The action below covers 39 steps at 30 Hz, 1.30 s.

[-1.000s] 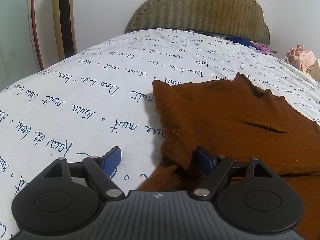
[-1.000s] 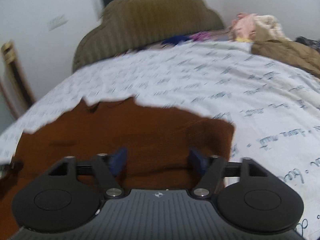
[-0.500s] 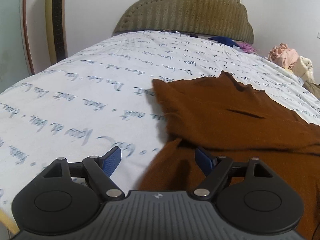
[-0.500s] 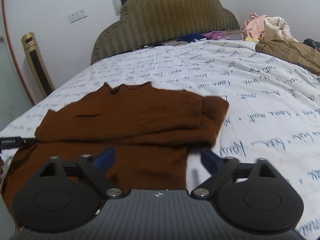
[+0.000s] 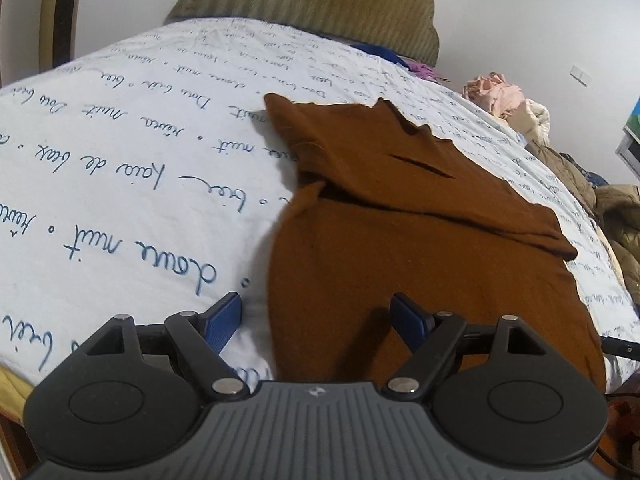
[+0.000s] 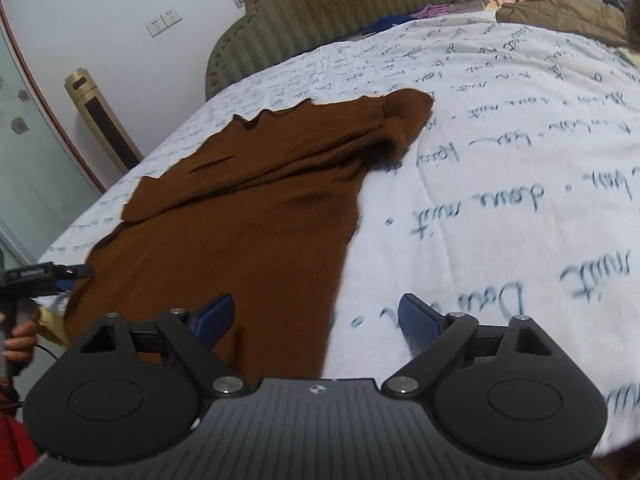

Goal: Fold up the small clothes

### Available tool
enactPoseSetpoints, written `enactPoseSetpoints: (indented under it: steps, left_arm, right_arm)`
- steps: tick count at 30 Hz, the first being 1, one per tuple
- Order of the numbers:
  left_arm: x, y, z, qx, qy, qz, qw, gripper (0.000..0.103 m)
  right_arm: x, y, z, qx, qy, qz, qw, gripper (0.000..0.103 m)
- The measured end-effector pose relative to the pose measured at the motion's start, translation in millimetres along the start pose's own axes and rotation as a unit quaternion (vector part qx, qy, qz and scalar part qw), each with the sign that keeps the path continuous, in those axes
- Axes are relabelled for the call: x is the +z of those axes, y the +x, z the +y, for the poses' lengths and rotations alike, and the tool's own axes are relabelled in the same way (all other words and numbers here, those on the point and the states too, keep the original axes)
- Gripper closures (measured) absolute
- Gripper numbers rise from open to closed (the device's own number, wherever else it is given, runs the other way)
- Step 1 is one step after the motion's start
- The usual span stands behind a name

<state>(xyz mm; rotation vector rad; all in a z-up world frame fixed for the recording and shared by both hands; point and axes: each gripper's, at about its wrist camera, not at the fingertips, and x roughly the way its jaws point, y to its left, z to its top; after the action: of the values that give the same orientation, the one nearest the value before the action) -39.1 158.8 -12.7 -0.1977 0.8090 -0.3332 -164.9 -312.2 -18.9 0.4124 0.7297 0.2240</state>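
A rust-brown sweater (image 5: 400, 240) lies flat on the bed, its sleeves folded across the upper part and its hem nearest me. My left gripper (image 5: 316, 314) hovers open over the lower left edge; the left pad is above the sheet and the right pad above the cloth. In the right wrist view the same sweater (image 6: 240, 220) has its lower right edge between the fingers of my right gripper (image 6: 316, 312). Its jaws are closing and press on nothing. The left gripper's tip (image 6: 40, 276) and a hand (image 6: 20, 340) show at that view's left edge.
The bed carries a white sheet (image 5: 120, 160) printed with blue handwriting. An olive padded headboard (image 6: 340, 12) stands at the far end. Loose clothes and a tan jacket (image 6: 560, 8) are piled at the far right. A gold tower fan (image 6: 104, 124) stands by the wall.
Both grippers have drawn back from the sweater's middle toward its near hem, left to the left edge, right to the right edge. The right jaws stand wider than a second ago.
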Motion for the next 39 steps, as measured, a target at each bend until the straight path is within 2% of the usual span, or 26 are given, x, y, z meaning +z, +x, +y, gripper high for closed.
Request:
enactPoseSetpoints:
  steps: [2, 6, 8, 9, 10, 11, 12, 17, 22, 26, 27, 29, 31, 35, 38, 39]
  left_arm:
    - [-1.6, 1.1, -7.8, -0.017, 0.002, 0.009, 0.9998, 0.021]
    - [-4.6, 7.7, -31.2, -0.076, 0.016, 0.041, 0.9961, 0.022]
    - [-7.2, 10.5, -43.5, -0.082, 0.033, 0.05, 0.9949, 0.029]
    - [-8.3, 12.0, -49.4, -0.078, 0.046, 0.056, 0.9944, 0.052]
    - [-9.2, 12.8, -53.8, -0.068, 0.056, 0.062, 0.9942, 0.075]
    - [-9.1, 13.1, -56.3, -0.055, 0.061, 0.065, 0.9945, 0.088]
    - [-7.8, 12.9, -55.8, -0.052, 0.06, 0.068, 0.9945, 0.091]
    - [9.2, -8.3, -57.2, -0.094, 0.051, 0.056, 0.9927, 0.093]
    - [40.9, -31.9, -64.2, -0.165, 0.039, 0.022, 0.9852, 0.095]
    - [70.5, -26.3, -56.1, -0.212, -0.007, 0.016, 0.9771, 0.095]
    - [76.7, -22.4, -54.7, -0.208, -0.012, 0.009, 0.9781, 0.095]
    - [86.5, -10.3, -54.0, -0.167, -0.01, -0.006, 0.9858, 0.095]
    - [93.9, 9.8, -50.4, -0.118, -0.015, -0.01, 0.9928, 0.095]
    - [90.3, 46.8, -37.3, -0.057, -0.03, 0.018, 0.9978, 0.095]
    - [75.1, 48.4, -22.8, -0.063, -0.043, 0.032, 0.9966, 0.092]
    - [69.7, 45.1, -15.2, -0.074, -0.048, 0.036, 0.9955, 0.09]
  right_arm:
    - [-3.9, 0.7, 6.6, 0.017, 0.0, 0.006, 1.0, 0.019]
    - [-8.6, 13.9, 30.5, 0.042, -0.021, 0.021, 0.999, 0.035]
    - [-10.2, 20.9, 42.9, 0.046, -0.036, 0.027, 0.998, 0.043]
    - [-9.1, 23.3, 46.8, 0.042, -0.044, 0.027, 0.998, 0.05]
    - [-8.0, 24.6, 48.5, 0.042, -0.045, 0.03, 0.998, 0.065]
    - [-6.5, 25.4, 47.6, 0.04, -0.038, 0.031, 0.998, 0.074]
    - [-5.1, 25.3, 44.9, 0.039, -0.029, 0.031, 0.998, 0.086]
    - [2.7, 14.3, 39.9, 0.064, -0.007, 0.019, 0.998, 0.086]
    - [27.9, -7.1, 41.0, 0.141, 0.021, -0.018, 0.99, 0.087]
    - [57.9, -9.6, 31.5, 0.19, 0.051, -0.05, 0.979, 0.088]
    - [64.9, -8.0, 28.3, 0.197, 0.059, -0.059, 0.977, 0.09]
    - [80.0, -2.3, 20.9, 0.191, 0.068, -0.075, 0.976, 0.09]
    - [91.4, 7.6, 15.4, 0.158, 0.064, -0.085, 0.982, 0.091]
    - [98.3, 33.6, 1.9, 0.075, 0.068, -0.079, 0.992, 0.091]
    - [87.6, 43.1, -8.6, 0.027, 0.071, -0.055, 0.996, 0.085]
    - [80.0, 44.9, -7.8, 0.033, 0.075, -0.046, 0.996, 0.075]
